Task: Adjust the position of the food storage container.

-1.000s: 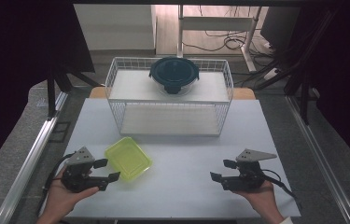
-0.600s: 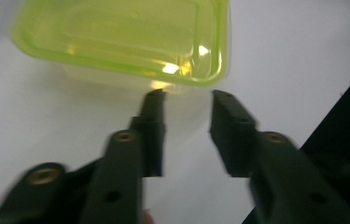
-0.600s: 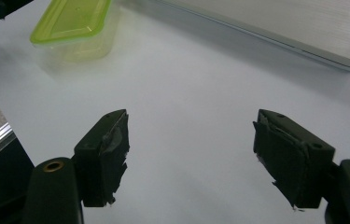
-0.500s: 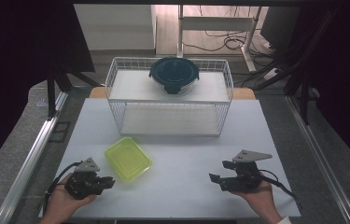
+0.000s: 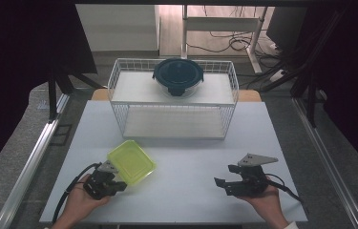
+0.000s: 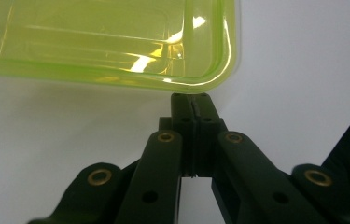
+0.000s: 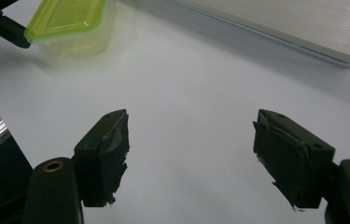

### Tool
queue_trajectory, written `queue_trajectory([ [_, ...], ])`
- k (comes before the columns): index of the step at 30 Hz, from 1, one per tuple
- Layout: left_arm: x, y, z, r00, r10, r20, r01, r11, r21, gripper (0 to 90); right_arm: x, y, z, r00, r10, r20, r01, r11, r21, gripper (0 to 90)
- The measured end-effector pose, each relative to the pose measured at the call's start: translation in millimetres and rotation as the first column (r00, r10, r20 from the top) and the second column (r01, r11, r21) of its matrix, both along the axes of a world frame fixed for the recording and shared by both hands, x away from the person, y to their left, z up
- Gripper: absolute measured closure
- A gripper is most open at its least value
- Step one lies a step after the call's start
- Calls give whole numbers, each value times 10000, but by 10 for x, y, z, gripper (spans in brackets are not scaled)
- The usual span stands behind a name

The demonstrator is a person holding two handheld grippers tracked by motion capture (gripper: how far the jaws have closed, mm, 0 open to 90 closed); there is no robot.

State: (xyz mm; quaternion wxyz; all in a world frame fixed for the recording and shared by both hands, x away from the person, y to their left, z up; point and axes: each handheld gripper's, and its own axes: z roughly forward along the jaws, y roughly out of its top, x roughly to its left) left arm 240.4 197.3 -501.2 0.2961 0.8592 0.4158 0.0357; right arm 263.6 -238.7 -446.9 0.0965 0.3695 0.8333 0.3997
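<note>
Green-lidded tub (image 5: pixel 131 161): one; grippers: two (left (image 5: pixel 118 181) closed).

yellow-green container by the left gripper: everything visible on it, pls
The yellow-green container is a shallow rectangular tub of translucent plastic with rounded corners and a thicker, brighter rim. It sits upright on the white table, near its front left. The left gripper, jaws together, meets the rim at one corner; whether the rim is actually pinched cannot be told. Nothing can be made out inside.

White table (image 5: pixel 186 186) — green lidded container (image 5: pixel 131 161), wire rack (image 5: pixel 174 102).
</note>
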Motion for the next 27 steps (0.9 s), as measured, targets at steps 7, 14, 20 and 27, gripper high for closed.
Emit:
queue_trajectory([
  [7,80,-128,-9,9996,288,-19,-288,9995,-125,900,-2,6,-7,10000,-33,-37,32,9999,-111,260],
  [14,169,-280,-47,9986,529,-40,-530,9983,-233,900,3,16,-31,10000,-20,-14,20,9995,-314,260],
  [20,228,-385,-65,9976,680,-89,-683,9972,-313,900,22,-29,-37,9995,-308,-87,307,9994,-173,266],
  [27,299,-492,-89,9969,768,-150,-774,9960,-446,900,37,-49,-50,9990,-426,-157,425,9990,-109,269],
])
